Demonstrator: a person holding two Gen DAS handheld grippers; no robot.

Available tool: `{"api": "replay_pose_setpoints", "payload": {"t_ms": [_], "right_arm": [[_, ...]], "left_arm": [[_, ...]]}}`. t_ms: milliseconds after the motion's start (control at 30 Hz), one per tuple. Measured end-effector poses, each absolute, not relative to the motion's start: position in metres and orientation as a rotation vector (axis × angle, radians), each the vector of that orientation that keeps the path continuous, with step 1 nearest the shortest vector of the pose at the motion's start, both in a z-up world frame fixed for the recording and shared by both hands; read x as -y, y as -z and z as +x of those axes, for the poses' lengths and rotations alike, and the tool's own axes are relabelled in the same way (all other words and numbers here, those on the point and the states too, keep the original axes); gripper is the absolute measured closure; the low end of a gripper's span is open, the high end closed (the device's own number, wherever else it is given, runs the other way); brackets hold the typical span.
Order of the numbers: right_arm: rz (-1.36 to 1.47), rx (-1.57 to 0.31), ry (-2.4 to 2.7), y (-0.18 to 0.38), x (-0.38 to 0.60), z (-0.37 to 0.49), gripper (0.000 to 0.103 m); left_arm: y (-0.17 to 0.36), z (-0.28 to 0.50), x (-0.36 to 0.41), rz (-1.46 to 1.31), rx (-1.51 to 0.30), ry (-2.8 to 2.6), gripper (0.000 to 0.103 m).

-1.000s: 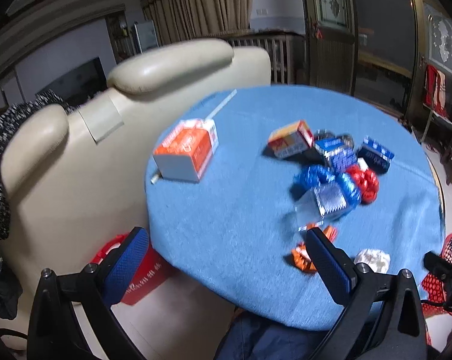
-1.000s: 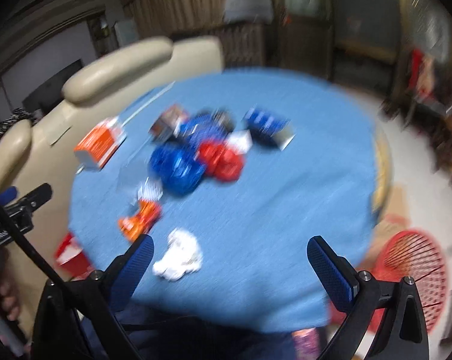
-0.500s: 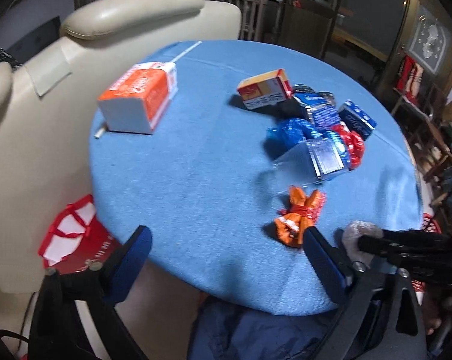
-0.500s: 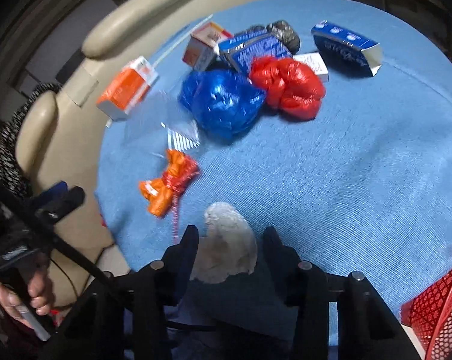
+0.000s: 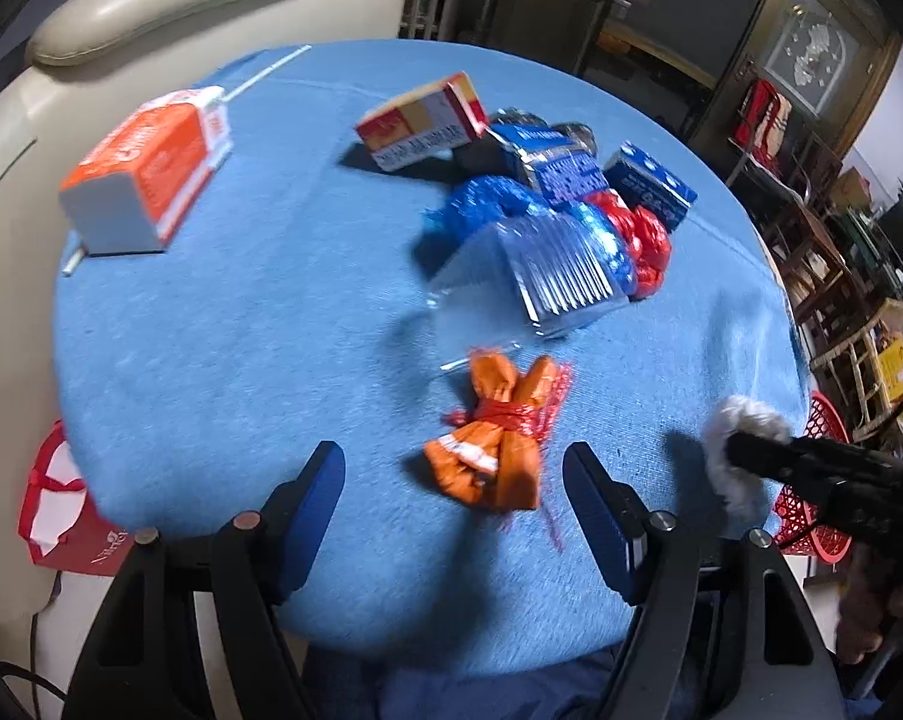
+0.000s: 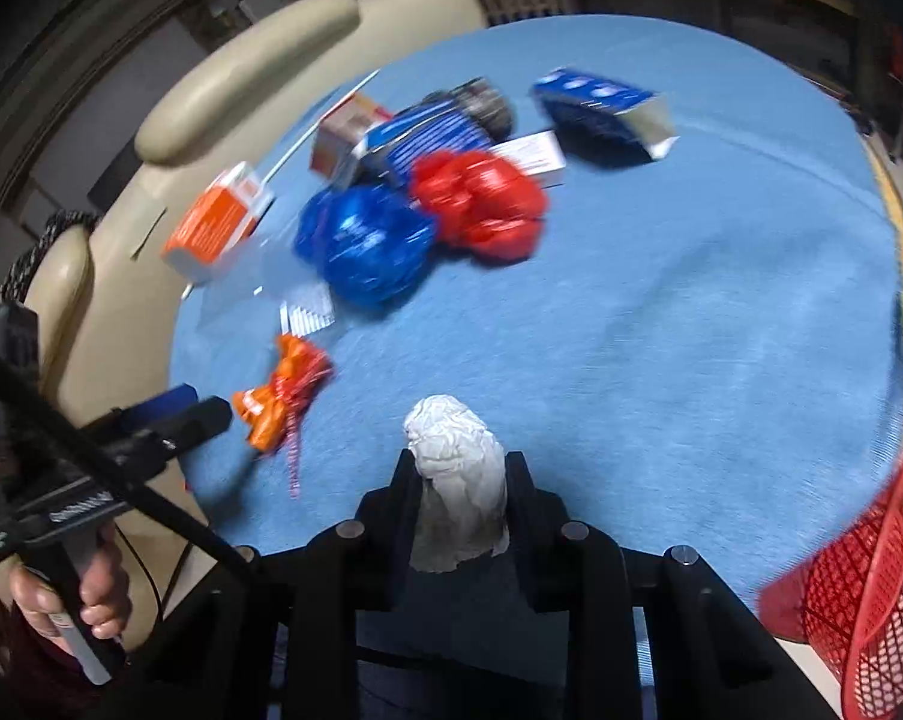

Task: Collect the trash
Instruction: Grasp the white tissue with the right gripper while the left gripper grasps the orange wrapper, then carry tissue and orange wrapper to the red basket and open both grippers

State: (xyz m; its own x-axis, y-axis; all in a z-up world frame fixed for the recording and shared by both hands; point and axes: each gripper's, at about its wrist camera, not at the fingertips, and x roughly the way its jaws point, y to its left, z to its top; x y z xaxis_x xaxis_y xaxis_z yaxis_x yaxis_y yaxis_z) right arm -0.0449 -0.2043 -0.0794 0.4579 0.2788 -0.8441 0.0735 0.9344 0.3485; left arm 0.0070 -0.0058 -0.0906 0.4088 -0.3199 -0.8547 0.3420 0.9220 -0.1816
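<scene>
Right gripper pinching the crumpled white paper, held just over the table's near edge. Left gripper spread wide, empty, orange wrapper between its fingers at 12 o'clock, not touching. Red mesh basket sits at 4 o'clock in the right view, off the table; contents not visible. Judgement: early stage, first piece not yet dropped. Left on the cloth: orange carton, red-yellow box, blue bag, red bag, blue boxes, clear plastic.
</scene>
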Motion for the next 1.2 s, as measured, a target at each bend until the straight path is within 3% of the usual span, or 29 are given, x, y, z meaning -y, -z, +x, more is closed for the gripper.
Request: {"api": "replay_pose_setpoints", "payload": {"t_ms": [167, 233, 267, 367, 767, 1200], "right_arm": [[0.418, -1.075, -0.094, 0.076, 0.227, -0.052, 0.074], [0.427, -1.068, -0.086, 0.076, 0.231, -0.055, 0.074], [0.430, -1.065, -0.083, 0.076, 0.233, -0.057, 0.074], [0.434, -1.060, -0.075, 0.076, 0.238, -0.063, 0.074], [0.426, -0.963, -0.039, 0.059, 0.259, -0.084, 0.074], [0.561, -0.803, 0.197, 0.035, 0.377, -0.171, 0.074]], "left_arm": [[0.103, 0.013, 0.020, 0.035, -1.065, 0.433, 0.027], [0.107, 0.016, 0.023, 0.036, -1.065, 0.446, 0.042], [0.110, 0.017, 0.025, 0.037, -1.079, 0.455, 0.055], [0.110, 0.014, 0.025, 0.038, -1.064, 0.483, 0.064], [0.096, -0.024, 0.032, 0.057, -1.046, 0.564, 0.064], [0.028, -0.078, 0.169, 0.333, -0.896, 0.901, 0.064]]}}
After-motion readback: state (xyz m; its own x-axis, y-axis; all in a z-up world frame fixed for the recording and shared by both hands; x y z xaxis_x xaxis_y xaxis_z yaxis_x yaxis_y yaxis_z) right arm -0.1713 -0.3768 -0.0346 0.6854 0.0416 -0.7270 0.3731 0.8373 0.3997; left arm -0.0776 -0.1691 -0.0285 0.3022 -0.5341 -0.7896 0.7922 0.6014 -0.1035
